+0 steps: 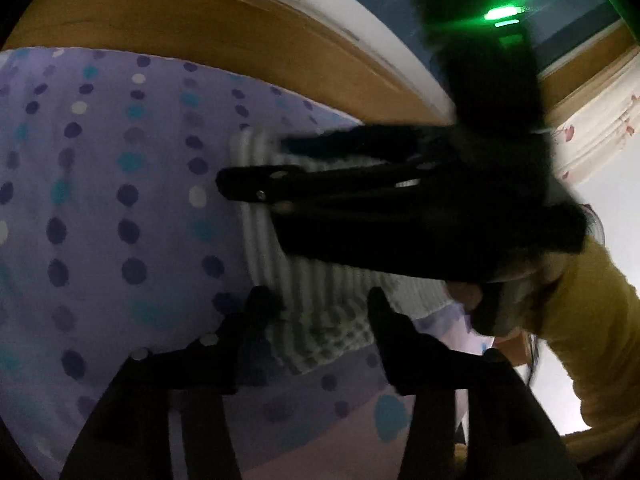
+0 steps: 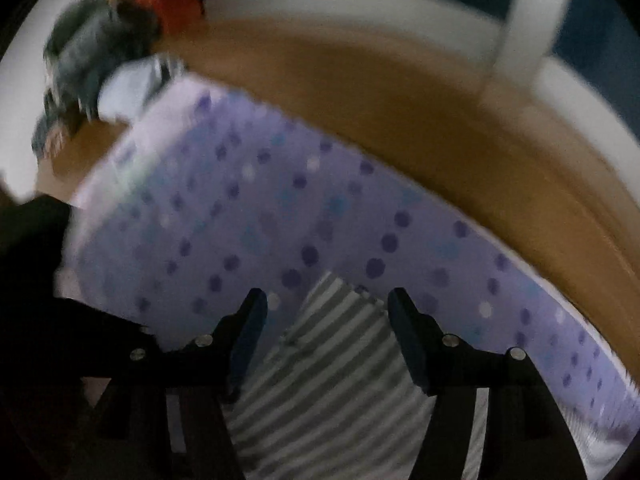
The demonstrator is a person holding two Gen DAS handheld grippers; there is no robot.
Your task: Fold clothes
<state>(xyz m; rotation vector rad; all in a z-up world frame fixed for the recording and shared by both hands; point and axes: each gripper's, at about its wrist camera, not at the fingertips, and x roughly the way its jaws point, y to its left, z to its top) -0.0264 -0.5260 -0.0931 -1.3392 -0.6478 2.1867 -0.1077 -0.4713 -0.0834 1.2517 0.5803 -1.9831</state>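
Observation:
A grey-and-white striped garment (image 1: 260, 232) lies folded on a purple dotted bedsheet (image 1: 100, 200). At the bottom of the left wrist view, my left gripper (image 1: 320, 304) is open, and the garment's near edge shows through the gap between its fingers. My right gripper (image 1: 256, 164) reaches in from the right above the garment, its fingers apart. In the right wrist view the right gripper (image 2: 326, 304) is open over the striped garment (image 2: 320, 380), gripping nothing. Both views are motion-blurred.
A wooden bed frame (image 1: 180, 20) borders the sheet's far side. A person's yellow sleeve (image 1: 592, 320) is at the right. A floral curtain (image 1: 600, 120) hangs beyond. A blurred heap of dark clothes (image 2: 80, 60) sits past the bedsheet (image 2: 240, 220), near the wooden frame (image 2: 400, 120).

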